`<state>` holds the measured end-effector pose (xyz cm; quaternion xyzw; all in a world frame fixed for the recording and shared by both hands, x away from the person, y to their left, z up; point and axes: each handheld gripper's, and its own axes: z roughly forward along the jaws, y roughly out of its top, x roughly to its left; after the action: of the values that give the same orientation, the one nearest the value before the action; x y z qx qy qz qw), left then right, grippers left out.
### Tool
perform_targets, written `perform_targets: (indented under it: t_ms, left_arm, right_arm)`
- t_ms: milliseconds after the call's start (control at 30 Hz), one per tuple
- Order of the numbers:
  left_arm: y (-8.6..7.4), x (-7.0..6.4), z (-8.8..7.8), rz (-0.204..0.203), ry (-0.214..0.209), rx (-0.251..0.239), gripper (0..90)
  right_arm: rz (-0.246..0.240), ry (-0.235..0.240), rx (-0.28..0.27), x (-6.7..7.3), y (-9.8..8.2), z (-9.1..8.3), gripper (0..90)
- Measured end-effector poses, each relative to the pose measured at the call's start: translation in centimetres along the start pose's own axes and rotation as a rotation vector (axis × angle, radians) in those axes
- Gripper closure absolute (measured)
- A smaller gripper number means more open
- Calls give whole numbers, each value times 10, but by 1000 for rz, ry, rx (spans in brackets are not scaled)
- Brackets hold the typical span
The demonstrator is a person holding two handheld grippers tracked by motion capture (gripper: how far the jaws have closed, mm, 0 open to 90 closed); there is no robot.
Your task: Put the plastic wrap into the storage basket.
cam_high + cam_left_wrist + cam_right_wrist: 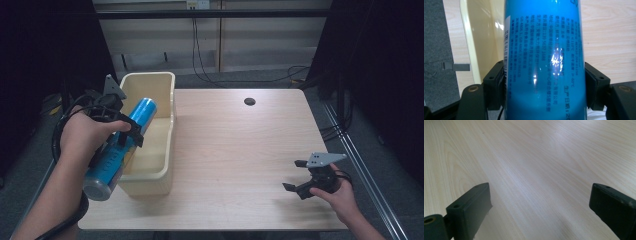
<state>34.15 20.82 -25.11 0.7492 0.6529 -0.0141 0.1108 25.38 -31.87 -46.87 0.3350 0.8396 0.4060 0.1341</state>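
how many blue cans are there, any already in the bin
1. The blue can is clamped in the left gripper, held tilted over the near left wall of the cream bin. The bin's visible floor looks bare, though the can hides part of it.

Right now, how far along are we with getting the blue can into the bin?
Done: the left gripper is clamped on the blue can, which is lifted and tilted over the near left edge of the cream bin. In hand: bringing it over the opening. Left: lowering it inside and letting go; the bin looks empty so far. The right gripper sits open over the bare table, holding nothing.
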Motion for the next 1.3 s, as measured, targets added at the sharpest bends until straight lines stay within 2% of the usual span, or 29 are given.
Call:
perform_targets:
  t_ms: [100,300,467,500,733,833,1300]
  left_arm:
    - [0,4,6,1,3,8,323]
    - [0,8,17,0,13,18,323]
    - [1,9,26,-6,4,28,323]
    - [2,9,28,-4,13,32,323]
    - [5,12,43,10,5,55,322]
    - [6,14,49,-4,-3,57,322]
    - [7,21,63,1,3,68,322]
  right_arm:
    - [-3,0,0,0,0,0,37]
    - [-3,-1,2,1,0,0,37]
    - [-4,-2,4,1,0,0,37]
    - [-6,-2,5,1,0,0,37]
    - [-2,-1,3,1,-1,-1,37]
    - [-2,-2,2,1,-1,-1,37]
    - [-8,5,12,3,-2,1,38]
